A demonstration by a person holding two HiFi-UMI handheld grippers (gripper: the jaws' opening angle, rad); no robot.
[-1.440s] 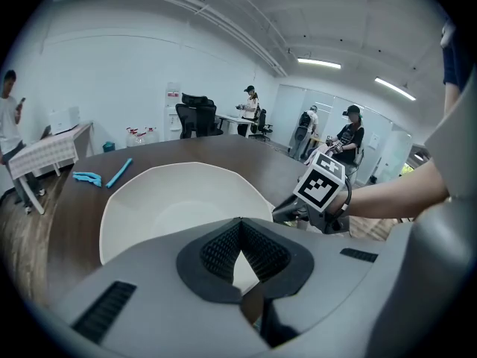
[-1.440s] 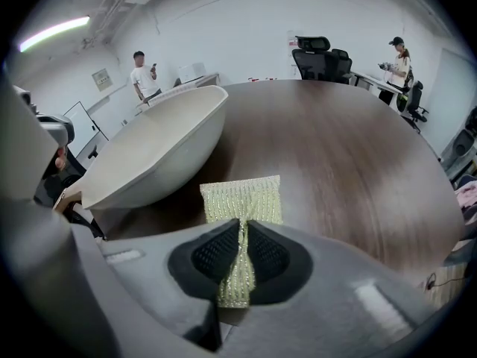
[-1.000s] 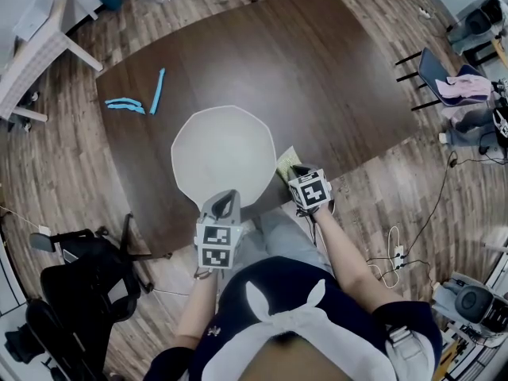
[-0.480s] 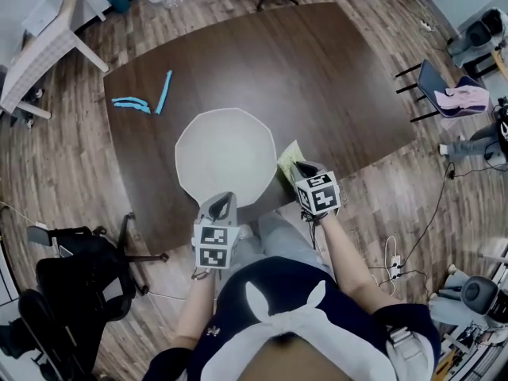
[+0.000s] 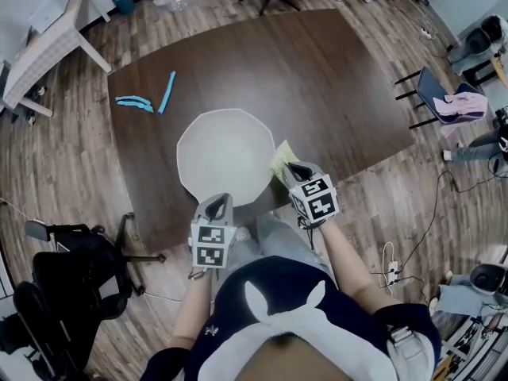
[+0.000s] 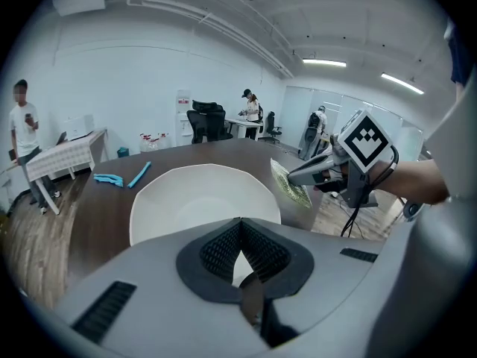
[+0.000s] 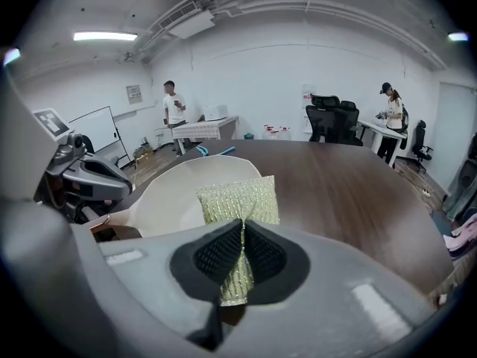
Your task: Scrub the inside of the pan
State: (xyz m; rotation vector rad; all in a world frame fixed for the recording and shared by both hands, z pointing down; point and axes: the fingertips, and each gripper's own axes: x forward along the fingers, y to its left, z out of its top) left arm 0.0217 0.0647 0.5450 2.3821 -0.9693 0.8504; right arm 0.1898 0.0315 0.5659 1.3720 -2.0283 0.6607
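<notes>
A white many-sided pan (image 5: 226,153) lies on the dark wooden table (image 5: 317,78), close to its near edge. My left gripper (image 5: 218,205) sits at the pan's near rim, shut on the dark handle (image 6: 250,304) that shows between its jaws. My right gripper (image 5: 290,169) hangs above the table just right of the pan, shut on a yellow-green scouring pad (image 5: 279,161). In the right gripper view the pad (image 7: 238,200) sticks up from the closed pads, with the pan (image 7: 175,192) behind it and the left gripper (image 7: 112,181) at the left.
Blue plastic pieces (image 5: 147,98) lie on the table's far left. A black office chair (image 5: 71,268) stands at my left, and a chair with pink cloth (image 5: 444,86) at the right. Cables (image 5: 393,260) trail on the floor. People stand far off in the room.
My right gripper has risen with the scouring pad and now hangs nearer the pan's right rim. The left gripper has stayed at the pan's near rim.
</notes>
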